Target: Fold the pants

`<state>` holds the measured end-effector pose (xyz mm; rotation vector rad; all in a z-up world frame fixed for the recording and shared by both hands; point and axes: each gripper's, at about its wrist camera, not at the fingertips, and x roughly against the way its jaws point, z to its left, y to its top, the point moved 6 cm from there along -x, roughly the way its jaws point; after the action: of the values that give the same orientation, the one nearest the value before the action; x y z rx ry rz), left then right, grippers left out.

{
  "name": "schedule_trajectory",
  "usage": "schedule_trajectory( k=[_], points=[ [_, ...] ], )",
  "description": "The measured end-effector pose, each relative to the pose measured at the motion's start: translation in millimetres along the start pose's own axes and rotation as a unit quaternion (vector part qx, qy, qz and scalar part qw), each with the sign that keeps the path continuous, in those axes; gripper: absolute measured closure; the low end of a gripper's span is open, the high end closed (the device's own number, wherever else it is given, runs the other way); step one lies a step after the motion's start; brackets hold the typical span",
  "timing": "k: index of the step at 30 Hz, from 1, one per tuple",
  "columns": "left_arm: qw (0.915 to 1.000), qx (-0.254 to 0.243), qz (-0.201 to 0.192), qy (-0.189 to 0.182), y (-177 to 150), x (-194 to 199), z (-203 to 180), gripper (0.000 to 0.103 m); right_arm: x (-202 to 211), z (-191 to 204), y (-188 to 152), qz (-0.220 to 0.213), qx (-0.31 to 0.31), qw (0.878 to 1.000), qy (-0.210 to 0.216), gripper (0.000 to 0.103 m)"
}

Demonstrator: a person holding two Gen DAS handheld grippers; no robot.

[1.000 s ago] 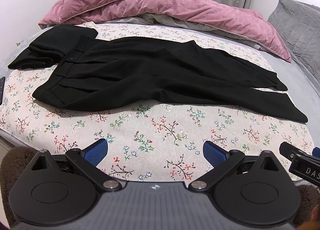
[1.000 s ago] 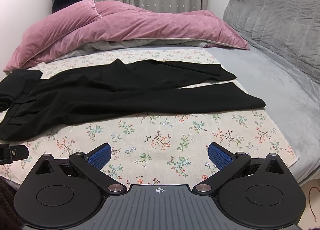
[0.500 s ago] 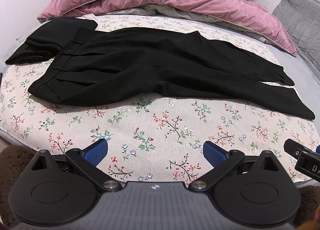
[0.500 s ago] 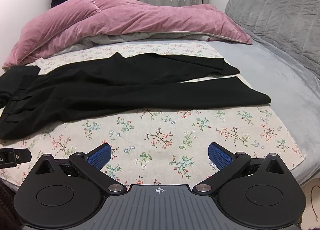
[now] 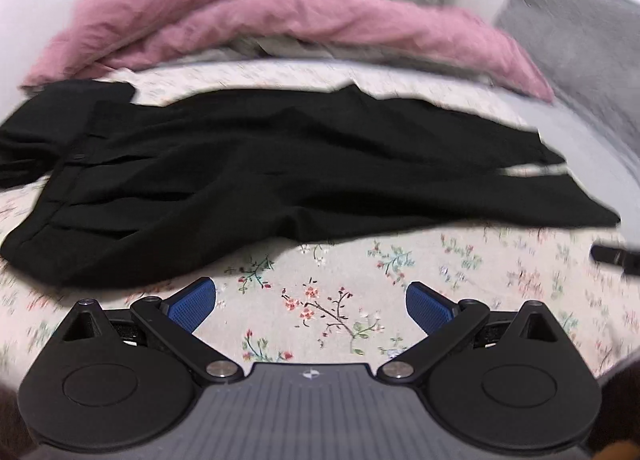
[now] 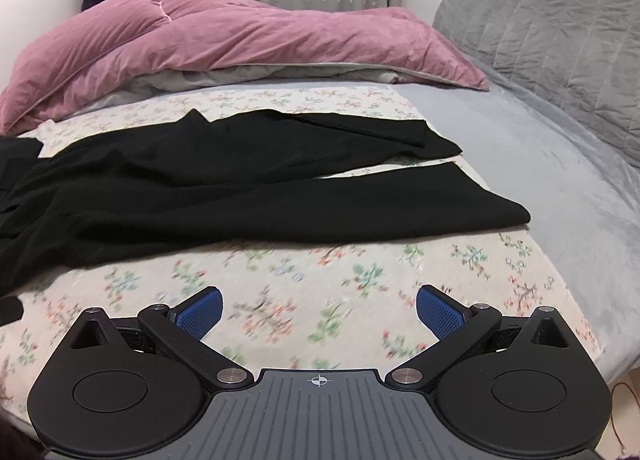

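Black pants (image 5: pixel 280 164) lie flat on a floral sheet (image 5: pixel 328 300), waistband at the left, the two legs stretching right; they also show in the right wrist view (image 6: pixel 240 188). The leg ends (image 6: pixel 460 204) lie near the sheet's right edge, slightly apart. My left gripper (image 5: pixel 312 302) is open and empty, low over the sheet just in front of the pants' hip area. My right gripper (image 6: pixel 318 308) is open and empty, over the sheet in front of the near leg. The right gripper's tip (image 5: pixel 612 256) shows at the right edge of the left wrist view.
A pink duvet (image 6: pixel 240 40) is heaped along the far side of the bed. A grey quilted headboard or pillow (image 6: pixel 540 28) stands at the right. Another folded black garment (image 5: pixel 48 128) lies at the far left beside the waistband. Grey bedsheet (image 6: pixel 540 164) lies right of the floral sheet.
Both grippers have moved forward and lower toward the pants, which now fill more of each view. Both stay open. The pants have not moved.
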<state>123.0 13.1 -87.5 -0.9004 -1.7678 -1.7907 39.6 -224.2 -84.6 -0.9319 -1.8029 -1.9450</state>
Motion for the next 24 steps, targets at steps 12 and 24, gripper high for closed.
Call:
schedule_trajectory(
  k=[12, 24],
  points=[
    [0.9965, -0.059, 0.015, -0.057, 40, -69, 23, 0.0, -107, -107, 65, 0.053, -0.081, 0.995, -0.01, 0.001],
    [0.9896, -0.082, 0.024, -0.115, 44, -87, 40, 0.016, -242, -165, 127, 0.097, -0.183, 0.976, -0.064, 0.018]
  ],
)
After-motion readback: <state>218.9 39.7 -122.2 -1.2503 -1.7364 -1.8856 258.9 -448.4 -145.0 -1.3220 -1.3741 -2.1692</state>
